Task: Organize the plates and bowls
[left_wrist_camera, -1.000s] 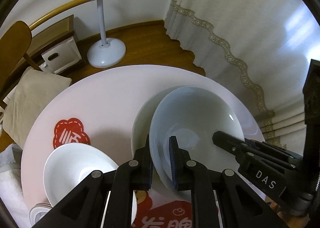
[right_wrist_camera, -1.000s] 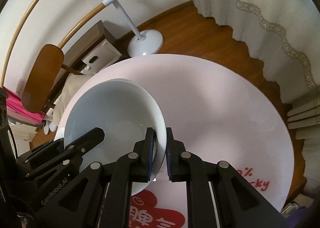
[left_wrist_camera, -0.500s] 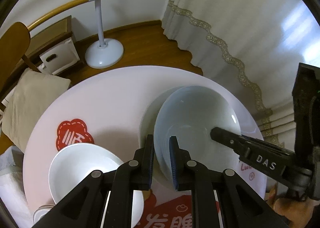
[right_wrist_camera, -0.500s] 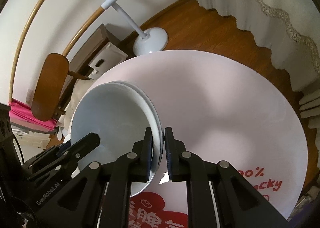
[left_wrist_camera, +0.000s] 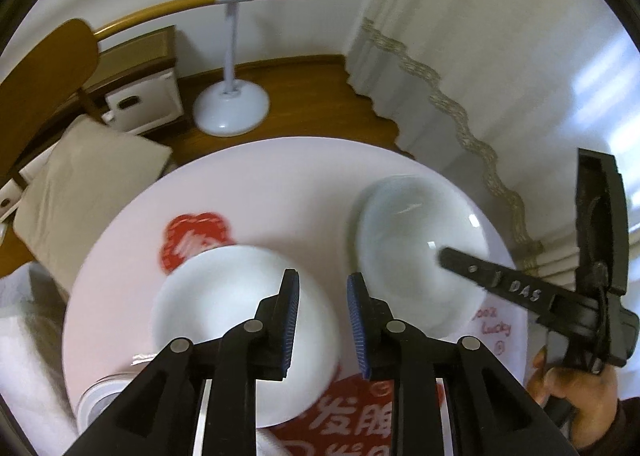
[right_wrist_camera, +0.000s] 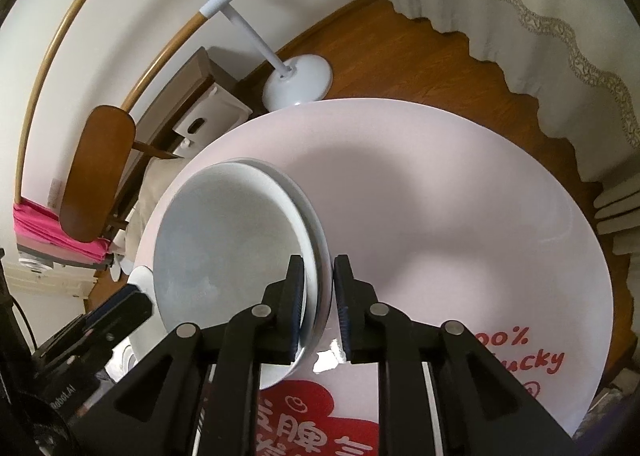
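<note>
Two nested pale blue-white plates (right_wrist_camera: 224, 256) rest on the round white table (right_wrist_camera: 440, 216). My right gripper (right_wrist_camera: 318, 296) is shut on their right rim. The same stack shows in the left wrist view (left_wrist_camera: 416, 252), with the right gripper's finger (left_wrist_camera: 480, 272) reaching over it. My left gripper (left_wrist_camera: 322, 316) is open and empty, to the left of that stack, above the right part of a white bowl (left_wrist_camera: 236, 316) that sits at the table's near left.
A red printed mat (right_wrist_camera: 316, 416) lies at the near table edge. A small white cup rim (left_wrist_camera: 100, 400) sits near left. Beyond the table are a wooden chair (right_wrist_camera: 96, 172), a white lamp base (right_wrist_camera: 298, 82), a cushion (left_wrist_camera: 84, 176) and curtains (left_wrist_camera: 500, 56).
My left gripper let go of the plate stack's left rim, opened and drew back to the left, over the white bowl. My right gripper kept its hold on the right rim.
</note>
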`<state>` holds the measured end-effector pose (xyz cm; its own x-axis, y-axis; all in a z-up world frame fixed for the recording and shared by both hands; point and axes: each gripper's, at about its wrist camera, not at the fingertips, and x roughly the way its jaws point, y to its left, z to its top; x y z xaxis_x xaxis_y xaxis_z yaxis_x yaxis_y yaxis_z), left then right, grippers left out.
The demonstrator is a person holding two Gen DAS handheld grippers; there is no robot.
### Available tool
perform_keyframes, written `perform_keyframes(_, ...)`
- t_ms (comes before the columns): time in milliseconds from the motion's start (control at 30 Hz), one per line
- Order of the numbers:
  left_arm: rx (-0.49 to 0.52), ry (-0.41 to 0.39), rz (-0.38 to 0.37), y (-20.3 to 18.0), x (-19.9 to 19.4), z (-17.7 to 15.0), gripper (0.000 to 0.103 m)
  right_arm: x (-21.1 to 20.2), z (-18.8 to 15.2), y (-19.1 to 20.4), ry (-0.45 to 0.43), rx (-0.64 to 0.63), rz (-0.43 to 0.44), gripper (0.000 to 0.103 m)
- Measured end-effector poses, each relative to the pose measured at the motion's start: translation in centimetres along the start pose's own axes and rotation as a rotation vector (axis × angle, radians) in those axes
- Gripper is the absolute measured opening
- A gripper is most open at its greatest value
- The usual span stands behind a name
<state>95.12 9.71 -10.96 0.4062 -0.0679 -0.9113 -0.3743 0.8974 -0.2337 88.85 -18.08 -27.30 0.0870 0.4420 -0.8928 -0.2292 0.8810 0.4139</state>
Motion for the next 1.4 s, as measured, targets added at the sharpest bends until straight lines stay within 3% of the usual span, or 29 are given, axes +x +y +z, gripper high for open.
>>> perform_keyframes(167, -0.027, -0.004, 0.0, 2.7, -1.5, -0.8, 0.025, -0.8, -0.6, 0.3, -0.012, 0.031, -0.019, 0.021)
perform_keyframes(233, -0.017, -0.008, -0.006, 3.5, -1.9, -1.0, 0.034, -1.5, -1.0, 0.5, -0.027, 0.042, -0.028, 0.026)
perform_keyframes(367, 0.001, -0.021, -0.037, 5.8, -3.2, -1.1, 0.037, -4.4, -2.6, 1.8, -0.107, 0.077, -0.069, 0.038)
perform_keyframes(500, 0.051, -0.004, -0.049, 7.9, -3.8, -0.9, 0.042, -7.6, -5.0, 4.0, -0.209, 0.137, -0.112, 0.04)
perform_keyframes(600, 0.095, -0.002, -0.048, 9.4, -4.5, -0.7, 0.044, -8.8, -6.9, 6.3, -0.256, 0.168, -0.104, 0.046)
perform_keyframes(667, 0.104, -0.009, -0.059, 10.3, -5.0, -0.4, 0.05, -9.0, -7.9, 7.8, -0.268, 0.176, -0.095, 0.049)
perform_keyframes(733, 0.113, -0.012, -0.055, 11.3, -5.2, -0.3, 0.059, -8.6, -8.8, 9.1, -0.267, 0.183, -0.085, 0.05)
perform_keyframes(1100, 0.215, 0.112, -0.071, 11.8, -2.4, 0.3, 0.059, -2.5, -11.6, 13.5, -0.138, 0.176, -0.079, 0.05)
perform_keyframes(1400, 0.274, 0.179, -0.072, 10.6, 0.6, 0.9, 0.054, 1.8, -11.1, 13.4, -0.076, 0.176, -0.091, 0.05)
